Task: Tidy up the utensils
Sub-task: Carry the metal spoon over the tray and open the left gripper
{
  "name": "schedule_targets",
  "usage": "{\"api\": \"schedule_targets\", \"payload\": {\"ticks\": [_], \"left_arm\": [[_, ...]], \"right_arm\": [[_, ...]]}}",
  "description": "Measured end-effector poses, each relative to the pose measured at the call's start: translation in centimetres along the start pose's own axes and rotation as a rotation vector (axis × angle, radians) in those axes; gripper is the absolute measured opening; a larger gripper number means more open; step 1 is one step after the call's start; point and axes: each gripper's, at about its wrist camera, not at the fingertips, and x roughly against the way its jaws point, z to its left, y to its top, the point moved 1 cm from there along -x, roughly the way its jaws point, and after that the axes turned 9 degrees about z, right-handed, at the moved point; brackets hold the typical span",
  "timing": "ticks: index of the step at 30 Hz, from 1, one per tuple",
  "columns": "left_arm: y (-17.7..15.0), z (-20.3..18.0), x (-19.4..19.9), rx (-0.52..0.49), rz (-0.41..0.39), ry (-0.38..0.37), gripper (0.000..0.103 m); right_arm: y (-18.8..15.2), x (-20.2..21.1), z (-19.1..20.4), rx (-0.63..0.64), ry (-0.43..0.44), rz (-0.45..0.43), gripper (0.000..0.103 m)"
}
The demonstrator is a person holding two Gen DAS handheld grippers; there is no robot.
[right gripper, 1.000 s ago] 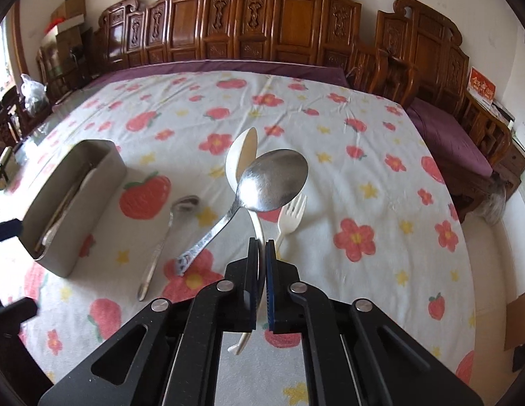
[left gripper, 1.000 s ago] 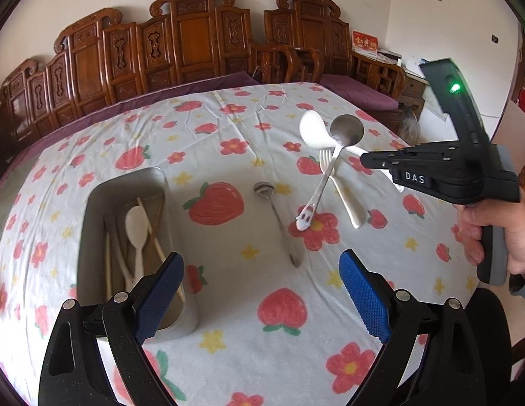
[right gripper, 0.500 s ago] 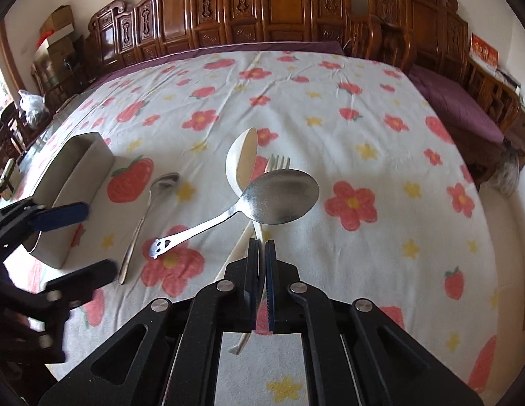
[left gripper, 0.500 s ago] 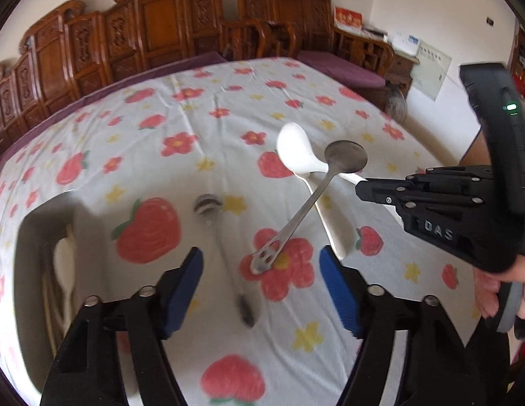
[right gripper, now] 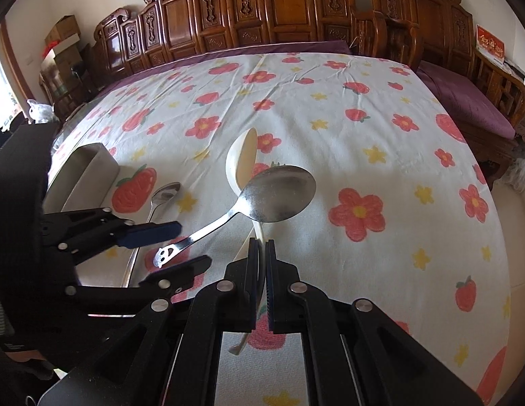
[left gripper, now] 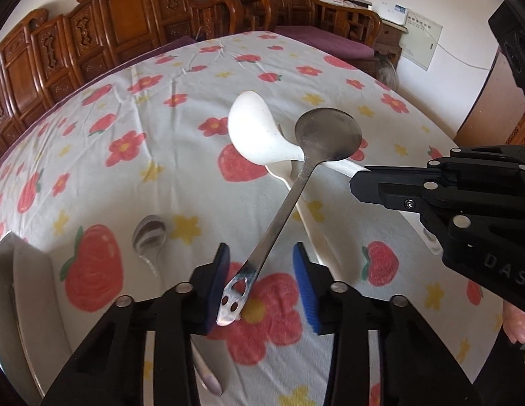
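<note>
My right gripper (right gripper: 261,250) is shut on a white ladle spoon (right gripper: 241,164) and holds it above the table; it also shows in the left wrist view (left gripper: 259,135). A big steel spoon (right gripper: 279,196) rests across the ladle, handle pointing left and down. My left gripper (left gripper: 260,270) is open, its blue pads either side of that spoon's handle end (left gripper: 237,294), apart from it. From the right wrist view the left gripper (right gripper: 174,243) brackets the smiley handle end (right gripper: 164,255).
A small steel spoon (left gripper: 149,237) and a white plastic fork (left gripper: 306,216) lie on the flowered tablecloth (left gripper: 181,111). A beige utensil box (right gripper: 83,176) stands at the left. Carved wooden chairs (right gripper: 279,10) line the far edge.
My left gripper has moved forward and right to the steel spoon's handle and its jaws have narrowed around it. The right gripper has held the ladle nearly still.
</note>
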Motion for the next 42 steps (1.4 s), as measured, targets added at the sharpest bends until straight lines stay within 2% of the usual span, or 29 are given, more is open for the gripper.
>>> {"api": "schedule_targets", "payload": {"ticks": [2, 5, 8, 12, 18, 28, 42], "left_arm": [[0.1, 0.0, -0.1, 0.0, 0.0, 0.0, 0.017], [0.1, -0.1, 0.4, 0.0, -0.01, -0.046, 0.009], [0.0, -0.3, 1.5, -0.005, -0.039, -0.061, 0.001], [-0.1, -0.1, 2.4, 0.023, -0.036, -0.05, 0.001], [-0.3, 0.7, 4.6, 0.059, -0.082, -0.048, 0.001], [-2.0, 2.6, 8.8, 0.093, -0.122, -0.005, 0.001], [-4.4, 5.3, 13.2, 0.127, -0.194, 0.025, 0.0]], "right_arm": [[0.0, 0.0, -0.1, 0.0, -0.003, 0.003, 0.005], [-0.1, -0.3, 0.0, 0.008, -0.004, 0.013, 0.005], [-0.3, -0.8, 0.6, 0.025, -0.023, 0.033, 0.005], [-0.6, -0.7, 1.2, 0.027, -0.022, 0.027, 0.005], [-1.0, 0.1, 2.0, 0.035, -0.053, 0.028, 0.005], [-1.5, 2.3, 2.6, 0.024, -0.065, -0.001, 0.005], [-1.4, 4.0, 6.3, 0.066, -0.062, -0.018, 0.005]]}}
